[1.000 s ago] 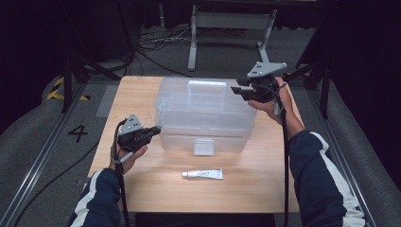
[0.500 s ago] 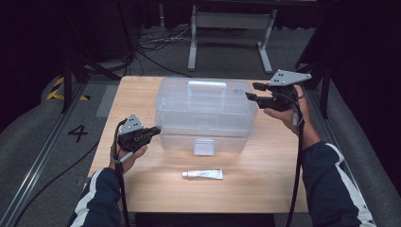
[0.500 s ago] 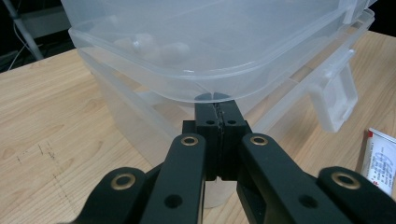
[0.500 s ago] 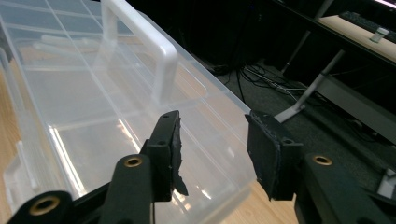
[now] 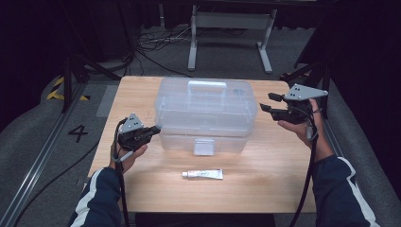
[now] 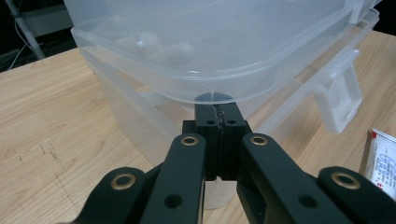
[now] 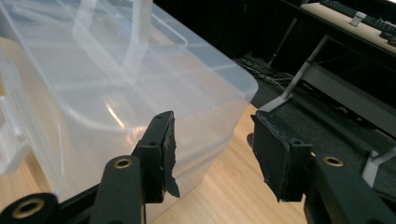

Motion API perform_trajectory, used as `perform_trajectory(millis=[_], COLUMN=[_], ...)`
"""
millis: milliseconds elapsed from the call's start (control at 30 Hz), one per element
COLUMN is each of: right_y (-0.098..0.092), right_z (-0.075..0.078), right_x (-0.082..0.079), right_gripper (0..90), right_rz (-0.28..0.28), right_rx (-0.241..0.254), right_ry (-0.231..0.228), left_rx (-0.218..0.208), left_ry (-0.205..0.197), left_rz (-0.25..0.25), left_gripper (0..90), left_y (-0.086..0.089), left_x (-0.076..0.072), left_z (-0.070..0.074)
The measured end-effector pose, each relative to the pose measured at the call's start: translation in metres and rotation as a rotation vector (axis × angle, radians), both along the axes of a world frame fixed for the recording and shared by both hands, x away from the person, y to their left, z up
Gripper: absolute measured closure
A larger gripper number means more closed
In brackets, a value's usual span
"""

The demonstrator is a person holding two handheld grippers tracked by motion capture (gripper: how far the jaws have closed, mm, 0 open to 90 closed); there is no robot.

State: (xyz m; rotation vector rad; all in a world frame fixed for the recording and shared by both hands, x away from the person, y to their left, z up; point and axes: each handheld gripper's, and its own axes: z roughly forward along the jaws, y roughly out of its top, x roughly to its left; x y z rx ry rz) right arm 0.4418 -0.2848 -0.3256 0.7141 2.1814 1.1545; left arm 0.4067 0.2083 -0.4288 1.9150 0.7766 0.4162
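Tube [image 5: 203,174] print too small to read; cut by right edge in left gripper view. Pale lumps [image 6: 161,46] inside clear box [image 5: 206,113], possibly contents, blurred through plastic.

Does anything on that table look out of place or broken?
One pad looks worn: the right gripper has a ragged, chipped lower edge on its left pad. Otherwise the clear plastic box sits square on the table, and the small tube lies flat before it.
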Motion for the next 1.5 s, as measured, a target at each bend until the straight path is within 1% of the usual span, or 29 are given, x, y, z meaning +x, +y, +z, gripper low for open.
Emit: perform_trajectory(millis=[33,100,267,300,367,400,433,567,633,667,700,733,900,933,967,1067,1167,1300,1333,1467,1500], right_y=[0.000,-0.003,-0.008,-0.009,-0.010,-0.010,-0.010,-0.008,-0.007,-0.007,-0.005,-0.005,0.000,0.000,0.001,0.005,0.006,0.005,0.005,0.006,0.007], right_z=[0.000,-0.006,-0.023,-0.025,-0.036,-0.040,-0.047,-0.064,-0.067,-0.070,-0.073,-0.073,-0.078,-0.078,-0.078,-0.080,-0.081,-0.082,-0.082,-0.081,-0.081], right_x=[0.000,-0.003,-0.007,-0.008,-0.010,-0.011,-0.012,-0.014,-0.015,-0.015,-0.015,-0.015,-0.015,-0.015,-0.015,-0.016,-0.016,-0.016,-0.016,-0.017,-0.018], right_gripper=[49.7,49.4,47.1,46.4,44.7,43.8,42.7,40.6,40.6,40.4,39.4,39.4,39.6,39.6,39.6,39.6,39.3,38.9,38.9,38.9,38.9], right_rz=[0.000,-0.007,0.006,0.010,0.013,0.012,0.018,0.035,0.038,0.047,0.063,0.063,0.084,0.084,0.094,0.110,0.110,0.112,0.111,0.120,0.119], right_rx=[0.000,-0.006,-0.017,-0.025,-0.059,-0.058,-0.067,-0.122,-0.122,-0.108,-0.107,-0.107,-0.066,-0.066,-0.051,-0.039,-0.030,-0.012,-0.010,-0.007,-0.006], right_ry=[0.000,0.002,0.029,0.036,0.047,0.056,0.064,0.096,0.093,0.103,0.104,0.104,0.088,0.088,0.084,0.069,0.062,0.065,0.062,0.050,0.047], left_rx=[0.000,-0.003,0.000,0.003,0.004,0.004,0.006,0.004,0.004,0.004,0.004,0.002,-0.001,-0.001,0.000,0.001,0.004,0.002,-0.001,0.004,0.000], left_ry=[0.000,0.004,0.004,0.002,0.002,0.002,0.002,0.002,0.003,0.003,0.003,0.003,0.003,0.003,0.003,0.005,0.001,0.000,0.001,-0.004,-0.003], left_rz=[0.000,0.001,0.002,0.002,0.003,0.003,0.002,0.002,0.003,0.003,0.003,0.003,0.000,0.000,0.001,0.001,0.002,0.004,0.004,0.010,0.014], left_gripper=[89.9,89.9,89.9,89.9,89.9,89.9,89.9,89.8,89.8,89.9,89.9,89.9,89.8,89.7,89.7,89.7,89.6,89.0,87.0,84.1,83.1], left_y=[0.000,0.000,0.000,0.000,0.000,0.000,0.000,0.000,0.000,0.000,0.000,0.000,0.000,0.000,0.000,0.000,0.000,0.000,0.000,0.000,0.000], left_x=[0.000,0.000,0.000,0.001,0.001,0.001,0.001,0.001,0.001,0.001,0.001,0.001,0.001,0.001,0.001,0.001,0.001,0.001,0.001,0.000,0.000], left_z=[0.000,0.000,0.000,0.000,0.000,0.000,0.000,0.000,0.000,0.000,0.000,0.000,0.000,0.000,0.000,0.000,0.000,-0.001,-0.001,0.000,0.000])
